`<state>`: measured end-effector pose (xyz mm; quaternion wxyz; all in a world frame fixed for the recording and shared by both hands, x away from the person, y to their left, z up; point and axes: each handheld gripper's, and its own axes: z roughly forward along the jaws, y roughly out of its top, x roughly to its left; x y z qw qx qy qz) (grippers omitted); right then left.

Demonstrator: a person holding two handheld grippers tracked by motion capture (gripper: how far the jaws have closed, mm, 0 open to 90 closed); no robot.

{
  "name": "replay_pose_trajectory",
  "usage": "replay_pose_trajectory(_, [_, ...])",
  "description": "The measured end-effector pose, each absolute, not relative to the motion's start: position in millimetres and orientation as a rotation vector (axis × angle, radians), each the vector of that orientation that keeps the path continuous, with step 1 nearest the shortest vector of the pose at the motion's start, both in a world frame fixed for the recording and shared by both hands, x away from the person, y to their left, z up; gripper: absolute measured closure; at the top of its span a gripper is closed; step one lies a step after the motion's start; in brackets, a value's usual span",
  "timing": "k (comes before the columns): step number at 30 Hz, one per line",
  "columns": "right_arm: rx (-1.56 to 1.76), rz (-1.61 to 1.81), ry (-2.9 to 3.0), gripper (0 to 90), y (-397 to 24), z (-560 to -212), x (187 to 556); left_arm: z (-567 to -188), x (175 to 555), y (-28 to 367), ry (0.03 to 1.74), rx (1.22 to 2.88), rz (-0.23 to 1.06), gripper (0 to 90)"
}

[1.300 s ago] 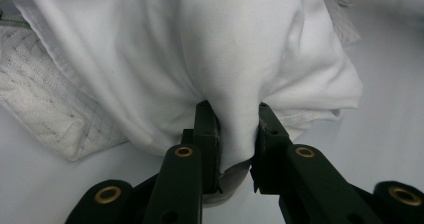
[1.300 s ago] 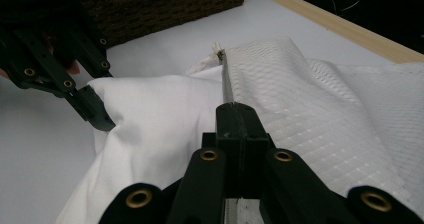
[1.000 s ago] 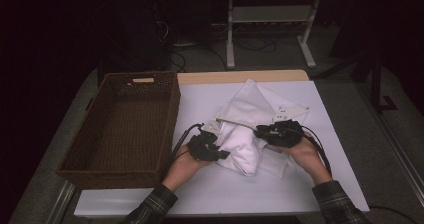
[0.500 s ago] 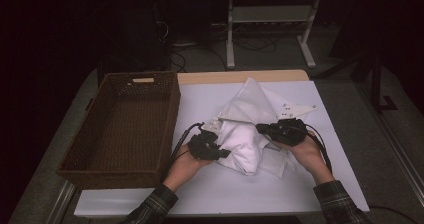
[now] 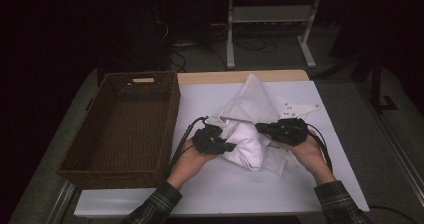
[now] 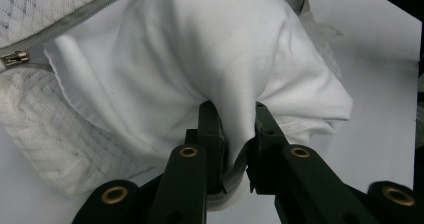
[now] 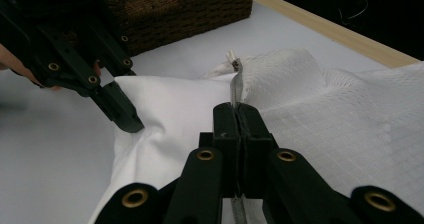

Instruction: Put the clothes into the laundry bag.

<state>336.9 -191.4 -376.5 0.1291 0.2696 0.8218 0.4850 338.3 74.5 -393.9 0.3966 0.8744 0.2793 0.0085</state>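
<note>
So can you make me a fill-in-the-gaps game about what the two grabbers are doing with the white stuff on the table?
1. The left gripper pinches a fold of the smooth white ____.
2. The right gripper is shut on the mesh bag's grey ____ band.
3. The brown wicker ____ stands on the table, on the left gripper's side.
4. In the high view, both sleeves have a ____ pattern.

Missing words: cloth; zipper; basket; plaid
</note>
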Motion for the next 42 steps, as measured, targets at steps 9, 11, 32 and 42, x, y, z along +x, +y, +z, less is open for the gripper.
replay_pose_trajectory(9, [0.777, 1.434, 2.392, 87.9, -191, -375, 335, -387, 341, 62, 0.689, 2.200, 0.041, 79.0])
replay_pose_trajectory(11, [0.777, 1.440, 2.391, 87.9, -191, -374, 335, -386, 342, 58, 0.692, 2.198, 0.048, 79.0])
replay_pose_trajectory(32, [0.755, 1.466, 2.411, 88.2, -190, -373, 332, -393, 359, 28, 0.718, 2.165, 0.095, 78.9])
replay_pose_trajectory(42, [0.739, 1.476, 2.434, 88.2, -186, -372, 326, -404, 368, 24, 0.742, 2.124, 0.121, 78.7])
